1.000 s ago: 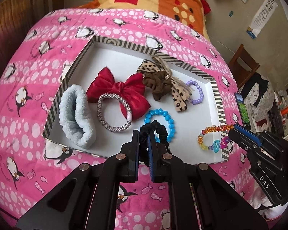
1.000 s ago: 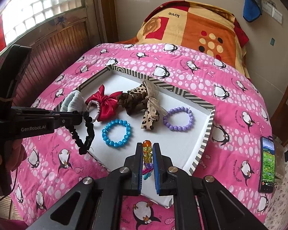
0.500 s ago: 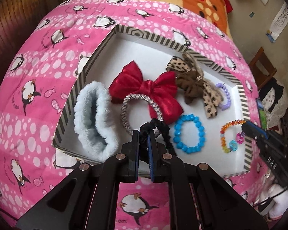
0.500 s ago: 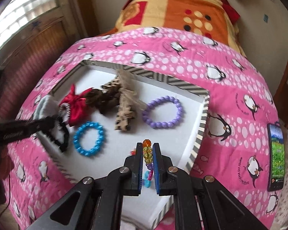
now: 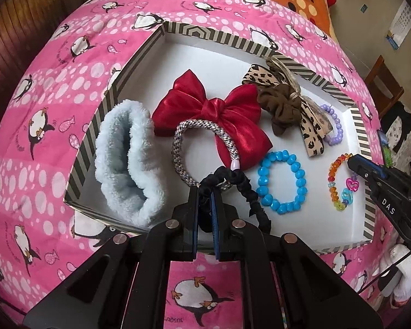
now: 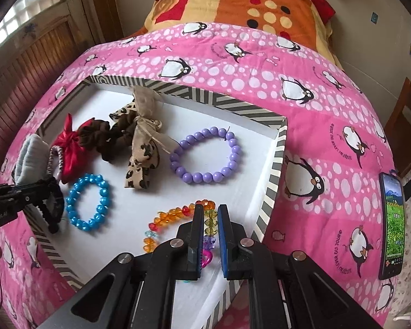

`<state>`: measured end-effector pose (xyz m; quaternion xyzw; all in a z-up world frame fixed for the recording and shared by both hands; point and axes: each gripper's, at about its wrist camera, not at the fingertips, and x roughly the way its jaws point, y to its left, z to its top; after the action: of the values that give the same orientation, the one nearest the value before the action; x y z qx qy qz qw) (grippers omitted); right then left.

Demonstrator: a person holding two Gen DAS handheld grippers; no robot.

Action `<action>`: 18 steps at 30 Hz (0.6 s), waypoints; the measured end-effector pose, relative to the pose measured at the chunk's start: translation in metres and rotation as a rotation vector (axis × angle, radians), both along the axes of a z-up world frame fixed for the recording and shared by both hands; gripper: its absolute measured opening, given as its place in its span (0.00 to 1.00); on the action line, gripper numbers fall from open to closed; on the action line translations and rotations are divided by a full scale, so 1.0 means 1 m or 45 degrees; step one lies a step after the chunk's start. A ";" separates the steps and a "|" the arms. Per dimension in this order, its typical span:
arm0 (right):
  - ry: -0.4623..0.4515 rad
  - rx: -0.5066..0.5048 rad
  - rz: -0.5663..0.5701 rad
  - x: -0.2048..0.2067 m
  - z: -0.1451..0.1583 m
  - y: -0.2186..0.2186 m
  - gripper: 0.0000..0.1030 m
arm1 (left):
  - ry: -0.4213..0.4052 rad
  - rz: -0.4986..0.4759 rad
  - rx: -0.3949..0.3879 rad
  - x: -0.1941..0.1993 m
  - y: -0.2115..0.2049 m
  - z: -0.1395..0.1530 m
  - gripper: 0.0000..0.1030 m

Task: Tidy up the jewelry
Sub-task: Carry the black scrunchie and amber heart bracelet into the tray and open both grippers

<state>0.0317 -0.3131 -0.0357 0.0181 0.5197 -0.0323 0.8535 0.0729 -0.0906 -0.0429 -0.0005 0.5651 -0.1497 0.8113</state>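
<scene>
A white tray with a striped rim (image 5: 115, 93) (image 6: 274, 175) lies on the bed. My left gripper (image 5: 204, 192) is shut on a black scrunchie (image 5: 238, 183) at the tray's near edge; it also shows in the right wrist view (image 6: 52, 208). My right gripper (image 6: 211, 213) has its jaws slightly apart around a multicoloured bead bracelet (image 6: 172, 216) (image 5: 339, 181) that rests on the tray floor. In the tray lie a blue bead bracelet (image 5: 280, 181) (image 6: 87, 200), a purple bead bracelet (image 6: 205, 155), a red bow (image 5: 213, 115), a silver hair tie (image 5: 178, 148), a leopard bow scrunchie (image 5: 287, 104) and a pale blue fluffy band (image 5: 123, 159).
The pink penguin quilt (image 6: 328, 137) covers the bed. A phone (image 6: 393, 227) lies at its right edge. An orange blanket (image 6: 246, 2) is at the head. A wooden wall panel (image 5: 13, 27) is on the left, a chair (image 5: 383, 79) on the right.
Both grippers have dropped closer to the tray. The multicoloured bracelet now lies on the tray floor and my right jaws have parted a little. The black scrunchie hangs over the tray's near edge.
</scene>
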 end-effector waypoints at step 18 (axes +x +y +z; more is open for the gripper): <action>0.043 -0.010 -0.020 0.006 -0.009 0.000 0.09 | -0.037 -0.001 0.051 -0.004 -0.002 0.005 0.18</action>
<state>0.0379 -0.3134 -0.0449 0.0184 0.5338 -0.0413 0.8444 0.0684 -0.0927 -0.0379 0.0181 0.5560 -0.1387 0.8193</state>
